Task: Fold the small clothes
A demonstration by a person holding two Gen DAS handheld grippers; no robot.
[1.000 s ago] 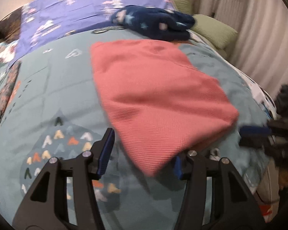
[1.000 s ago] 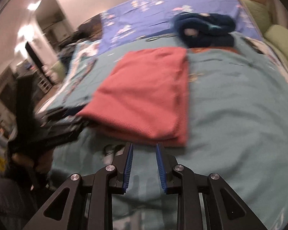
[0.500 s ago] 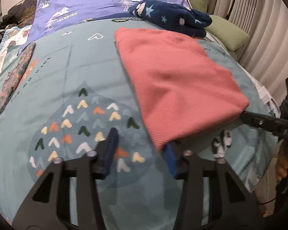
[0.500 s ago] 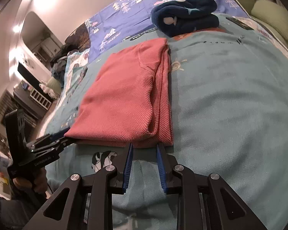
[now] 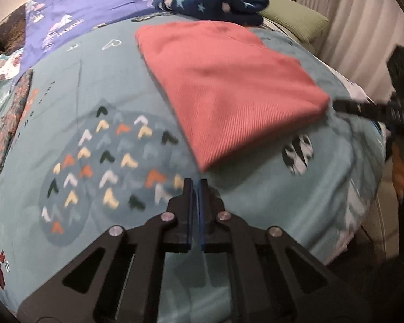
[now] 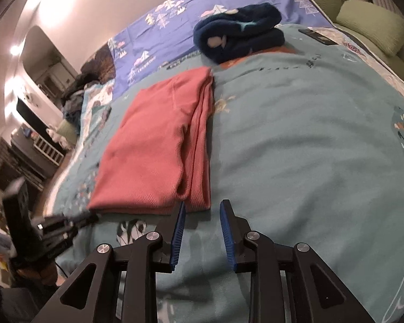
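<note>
two grippers hover at the near edge of the bed [image 6: 296, 140], where a folded pink garment [image 5: 229, 88] lies flat on the teal blanket. the left gripper [image 5: 195, 185] has its jaws pressed together with nothing between them, just short of the garment's near corner. the right gripper [image 6: 202, 215] has just been opening; its jaws stand apart and empty beside the garment's other near corner. a dark blue starred bundle [image 6: 237, 35] sits beyond

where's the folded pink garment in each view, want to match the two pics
Left wrist: pink garment fills the upper centre, running right of middle.
Right wrist: pink garment lies left of centre.
Shared landmark: the navy star-print bundle just beyond its far end.
</note>
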